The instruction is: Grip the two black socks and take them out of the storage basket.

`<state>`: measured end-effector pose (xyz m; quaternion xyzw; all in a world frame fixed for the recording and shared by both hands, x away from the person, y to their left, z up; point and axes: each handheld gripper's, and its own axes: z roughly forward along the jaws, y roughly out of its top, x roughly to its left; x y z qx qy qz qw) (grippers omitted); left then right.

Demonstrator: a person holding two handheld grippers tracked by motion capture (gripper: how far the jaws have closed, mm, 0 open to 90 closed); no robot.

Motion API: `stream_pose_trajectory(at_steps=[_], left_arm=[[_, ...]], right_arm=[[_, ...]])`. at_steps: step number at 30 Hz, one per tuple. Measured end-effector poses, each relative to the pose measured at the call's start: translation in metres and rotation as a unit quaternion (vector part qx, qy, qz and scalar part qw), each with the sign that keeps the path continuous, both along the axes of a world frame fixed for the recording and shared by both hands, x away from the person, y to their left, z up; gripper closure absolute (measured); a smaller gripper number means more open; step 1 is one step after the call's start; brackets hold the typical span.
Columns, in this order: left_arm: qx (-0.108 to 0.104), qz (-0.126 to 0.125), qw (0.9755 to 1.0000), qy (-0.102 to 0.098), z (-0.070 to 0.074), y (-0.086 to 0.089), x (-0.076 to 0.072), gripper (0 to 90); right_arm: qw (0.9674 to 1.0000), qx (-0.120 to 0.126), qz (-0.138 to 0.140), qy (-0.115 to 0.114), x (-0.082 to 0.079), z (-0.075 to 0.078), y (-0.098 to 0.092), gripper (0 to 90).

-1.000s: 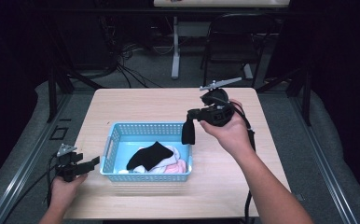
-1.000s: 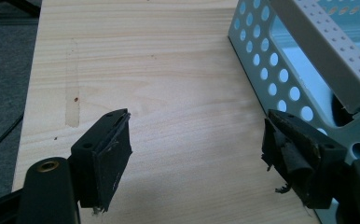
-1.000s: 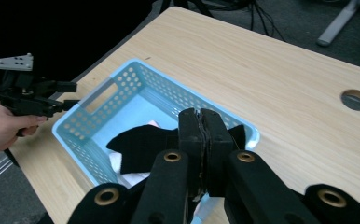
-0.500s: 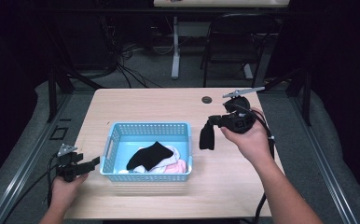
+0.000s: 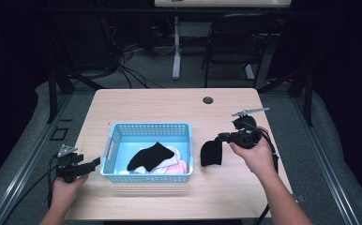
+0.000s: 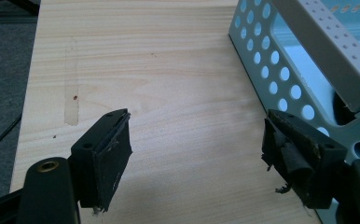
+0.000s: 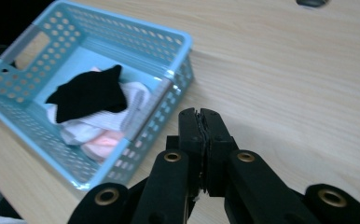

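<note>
While the left hand-held gripper (image 6: 194,154) gapes, the right hand-held gripper (image 5: 219,139) pinches what looks like limp black cloth (image 5: 210,153) beside perforated blue basket (image 5: 147,128)

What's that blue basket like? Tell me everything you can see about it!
The blue basket is a light-blue rectangular plastic tray with low walls full of small round holes and a cut-out handle slot in its end walls. It sits flat on the wooden table, near the front, left of the middle. Inside lie a black cloth on top of white and pink cloths. The left hand-held gripper sits just beside its left end, jaws wide open; whether it touches the basket cannot be told.
</note>
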<state>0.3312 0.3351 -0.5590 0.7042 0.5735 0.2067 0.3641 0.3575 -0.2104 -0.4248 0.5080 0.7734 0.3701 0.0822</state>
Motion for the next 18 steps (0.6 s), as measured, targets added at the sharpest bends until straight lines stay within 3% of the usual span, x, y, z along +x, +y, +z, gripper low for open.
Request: stream_pose_trajectory(at_steps=[5, 6, 10, 18], left_arm=[[0.001, 0.0, 1.0, 0.0, 0.0, 0.0, 0.0, 23.6], [0.0, 0.001, 1.0, 0.0, 0.0, 0.0, 0.0, 23.6], [0.001, 0.001, 1.0, 0.0, -0.001, 0.0, -0.001, 23.6], [0.0, 0.003, 1.0, 0.002, -0.001, 0.0, 0.0, 23.6]], right_arm=[[0.9992, -0.008, -0.038, 0.01, 0.002, -0.02, -0.024, 88.4], [0.9983, -0.006, -0.055, 0.017, 0.002, -0.027, -0.036, 88.4], [0.9963, -0.009, -0.081, 0.028, 0.003, -0.039, -0.052, 88.2], [0.9925, -0.011, -0.111, 0.049, 0.007, -0.06, -0.072, 87.5]])
